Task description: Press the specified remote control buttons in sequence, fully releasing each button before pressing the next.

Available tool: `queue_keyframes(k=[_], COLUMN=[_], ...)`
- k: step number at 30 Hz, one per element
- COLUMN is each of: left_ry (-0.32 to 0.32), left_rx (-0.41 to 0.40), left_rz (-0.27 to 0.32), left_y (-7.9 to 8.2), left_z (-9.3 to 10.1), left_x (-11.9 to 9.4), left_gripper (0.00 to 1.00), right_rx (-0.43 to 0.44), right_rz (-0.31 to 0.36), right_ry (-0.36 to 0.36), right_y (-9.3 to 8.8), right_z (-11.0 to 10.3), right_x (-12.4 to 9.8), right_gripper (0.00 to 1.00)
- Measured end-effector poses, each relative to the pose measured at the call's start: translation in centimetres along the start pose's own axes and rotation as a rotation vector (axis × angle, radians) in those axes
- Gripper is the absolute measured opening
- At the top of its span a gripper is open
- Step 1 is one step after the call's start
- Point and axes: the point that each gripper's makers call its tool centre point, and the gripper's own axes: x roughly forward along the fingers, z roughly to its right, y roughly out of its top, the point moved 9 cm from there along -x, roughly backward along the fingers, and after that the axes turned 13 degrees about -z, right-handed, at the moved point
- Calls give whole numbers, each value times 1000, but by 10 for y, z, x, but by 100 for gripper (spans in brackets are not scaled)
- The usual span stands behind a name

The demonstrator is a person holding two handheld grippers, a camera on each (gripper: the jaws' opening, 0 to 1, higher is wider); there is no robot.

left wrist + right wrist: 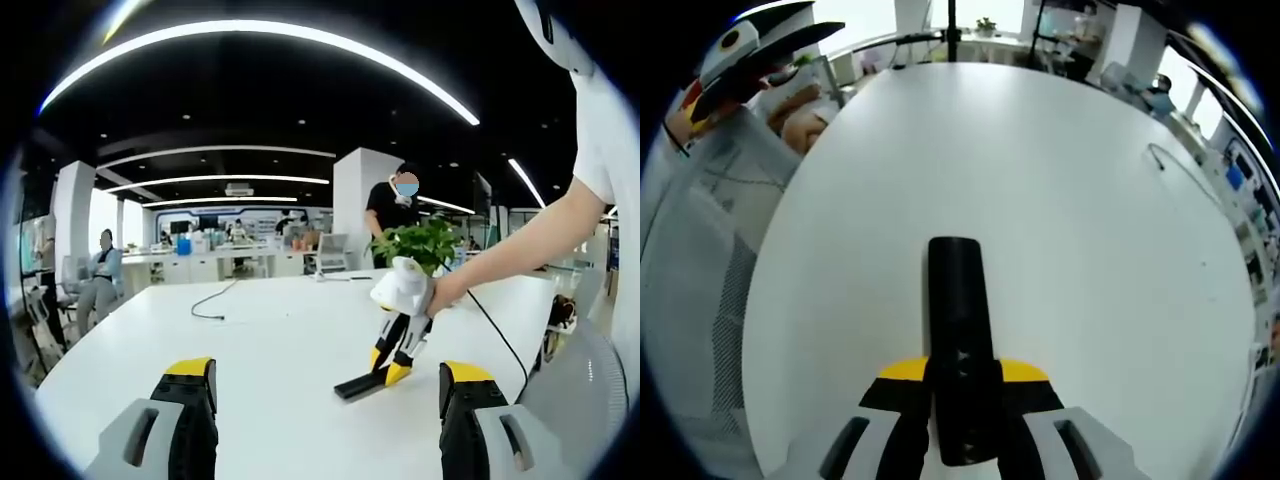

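Note:
A long black remote control (pixel 955 290) lies on the white table (pixel 1090 250), pointing away between my right gripper's jaws. My right gripper (pixel 962 375) is shut on the remote's near end, its yellow tips pressed to both sides. In the left gripper view, the right gripper (pixel 395 355) slants down from a person's hand (pixel 440 293), with the remote (pixel 358 384) low at the table top (pixel 280 330). My left gripper (pixel 328 385) is open, holds nothing, and hovers above the table short of the remote. It appears far left in the right gripper view (pixel 750 45).
A thin black cable (pixel 212 300) lies on the far part of the table. A potted green plant (pixel 425 243) stands behind the right gripper. A grey mesh chair (pixel 700 270) is beside the table's edge. People sit and stand in the office behind.

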Motion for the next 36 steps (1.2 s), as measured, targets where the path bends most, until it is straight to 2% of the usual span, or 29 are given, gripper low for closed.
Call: queue_keyframes(k=[22, 36], left_ry=[-6, 4], left_rx=[-3, -9], left_rz=[-26, -31], left_y=[-2, -2], left_z=[0, -1], left_x=[3, 3], left_gripper=[95, 95], right_rx=[9, -10], right_rz=[5, -26], right_ry=[-1, 5], right_y=[-2, 0], right_z=[22, 40], right_x=[-1, -1], right_gripper=[21, 21])
